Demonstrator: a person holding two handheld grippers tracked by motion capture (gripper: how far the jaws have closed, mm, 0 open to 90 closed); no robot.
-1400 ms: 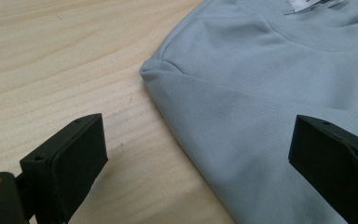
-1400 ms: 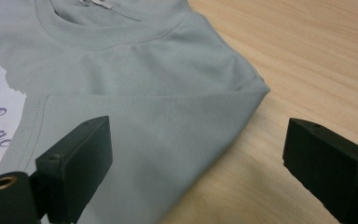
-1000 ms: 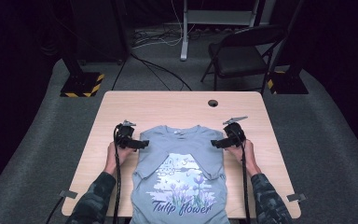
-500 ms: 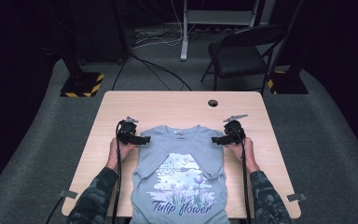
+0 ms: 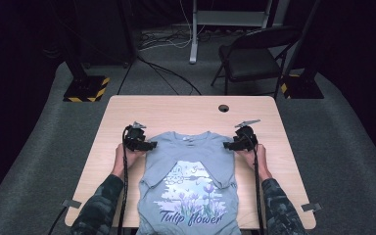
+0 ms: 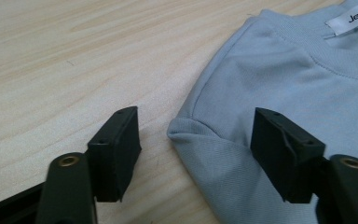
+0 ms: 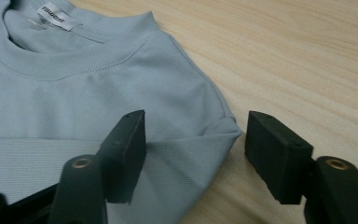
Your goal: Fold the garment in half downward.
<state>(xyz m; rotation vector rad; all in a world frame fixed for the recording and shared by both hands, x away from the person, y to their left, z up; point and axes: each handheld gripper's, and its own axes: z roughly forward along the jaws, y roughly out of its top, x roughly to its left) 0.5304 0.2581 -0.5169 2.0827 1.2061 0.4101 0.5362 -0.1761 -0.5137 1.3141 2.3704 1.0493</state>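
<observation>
A light blue T-shirt (image 5: 188, 181) with a tulip print lies flat, front up, on the wooden table (image 5: 186, 110), its sleeves folded in. My left gripper (image 5: 149, 145) sits low at the shirt's left shoulder. In the left gripper view, the folded shoulder corner (image 6: 182, 128) lies between the jaws of the left gripper (image 6: 196, 126), which have just been closing; the pads stand clear of the cloth. My right gripper (image 5: 227, 146) mirrors it at the right shoulder. There the corner (image 7: 228, 128) lies inside the closing jaws of the right gripper (image 7: 196, 126), untouched.
A round cable hole (image 5: 223, 108) is in the table's far side. Bare wood lies beyond the collar and its white label (image 6: 354, 18). A folding chair (image 5: 254, 58) and stand bases with striped tape stand on the grey floor behind.
Both hands have stayed at the shirt's shoulders, edging slightly inward. The jaws of both grippers look narrower than before.
</observation>
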